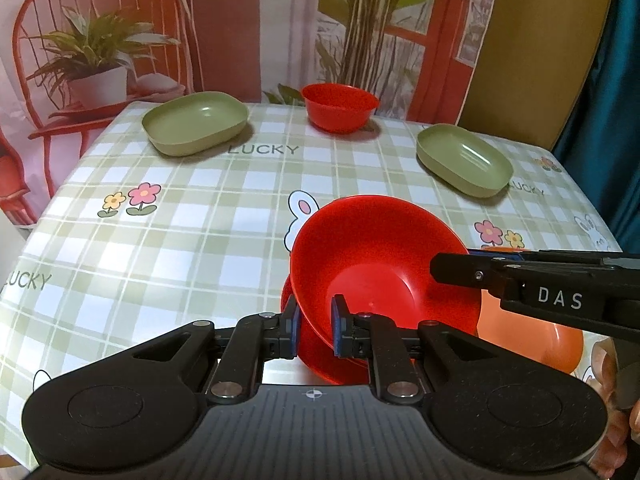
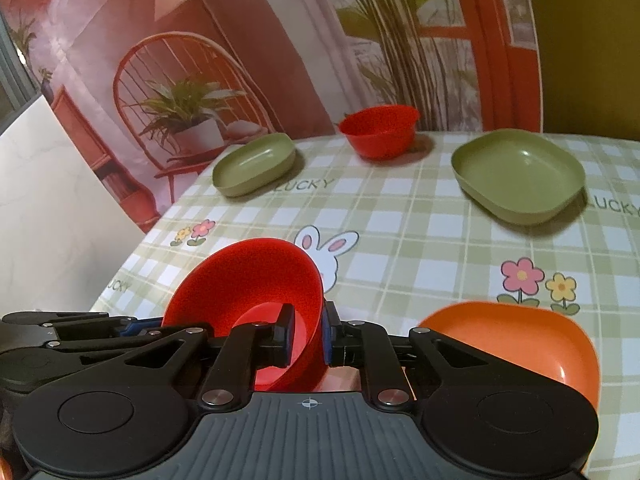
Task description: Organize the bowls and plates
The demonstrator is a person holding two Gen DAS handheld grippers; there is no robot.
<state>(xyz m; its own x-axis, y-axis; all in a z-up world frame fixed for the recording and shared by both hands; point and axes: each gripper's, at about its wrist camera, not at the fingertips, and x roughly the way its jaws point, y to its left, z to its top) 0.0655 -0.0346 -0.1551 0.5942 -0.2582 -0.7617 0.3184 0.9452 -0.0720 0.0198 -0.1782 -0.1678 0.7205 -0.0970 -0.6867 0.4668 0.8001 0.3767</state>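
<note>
Both grippers hold one red bowl point(image 1: 372, 256), tilted, near the table's front edge. My left gripper point(image 1: 316, 328) is shut on its near-left rim. My right gripper point(image 2: 306, 334) is shut on its right rim; it reaches in from the right in the left wrist view point(image 1: 452, 270). The bowl also shows in the right wrist view point(image 2: 248, 280). An orange plate point(image 2: 520, 340) lies just right of it, partly under the right gripper. A second red bowl point(image 1: 340, 106) stands upright at the table's far edge. Two green plates point(image 1: 196, 122) point(image 1: 464, 158) lie far left and far right.
The table point(image 1: 200, 240) wears a green checked cloth with flowers and rabbits. A printed backdrop with a red chair and plants point(image 1: 92, 52) hangs behind it. A white panel point(image 2: 48, 220) stands at the table's left, a teal curtain point(image 1: 608, 80) at the right.
</note>
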